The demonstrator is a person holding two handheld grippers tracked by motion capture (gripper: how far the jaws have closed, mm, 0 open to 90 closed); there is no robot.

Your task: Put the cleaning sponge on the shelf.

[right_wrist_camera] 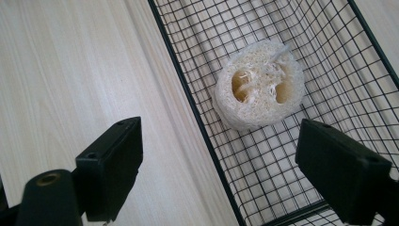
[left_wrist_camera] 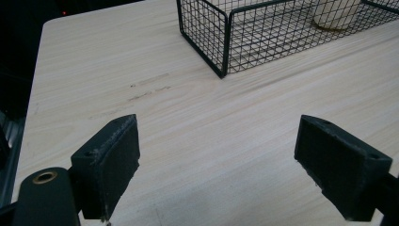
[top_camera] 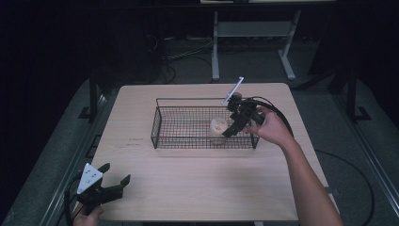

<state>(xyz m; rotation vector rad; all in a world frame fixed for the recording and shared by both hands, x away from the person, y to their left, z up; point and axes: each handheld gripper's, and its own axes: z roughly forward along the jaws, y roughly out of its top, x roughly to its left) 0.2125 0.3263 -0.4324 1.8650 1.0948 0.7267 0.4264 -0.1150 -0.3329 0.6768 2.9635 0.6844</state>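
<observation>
Right gripper view puts the loofah slice (right_wrist_camera: 259, 92) square in the frame: a pale, fibrous round lying flat on the mesh floor of the wire basket (right_wrist_camera: 197, 117), its two holes facing up at the camera. It sits free, nothing pinching it, close to the basket's long wall. From the right gripper (right_wrist_camera: 219, 162) the loofah lies at about one o'clock, just ahead of and beyond the fingers (right_wrist_camera: 110, 167), which are spread wide with empty air between them; one finger hangs outside the basket wall over the table (right_wrist_camera: 70, 70), the other over the mesh inside. So the rim runs right between the fingers, and that is the relation to watch: any retreat has to lift clear of that wire edge rather than drag across it.

High view backs it up. The loofah slice (top_camera: 219, 126) rests near the basket's right end, and the right gripper (top_camera: 234, 126) hangs touching-close at its three o'clock side, hand behind it. My read is that the loofah has been set down and the right hand is the only one in play.

Far off at seven o'clock, the left gripper (top_camera: 115, 178) waits at the table's near left corner, fingers (left_wrist_camera: 110, 162) parted wide on nothing, well apart from the basket.
</observation>
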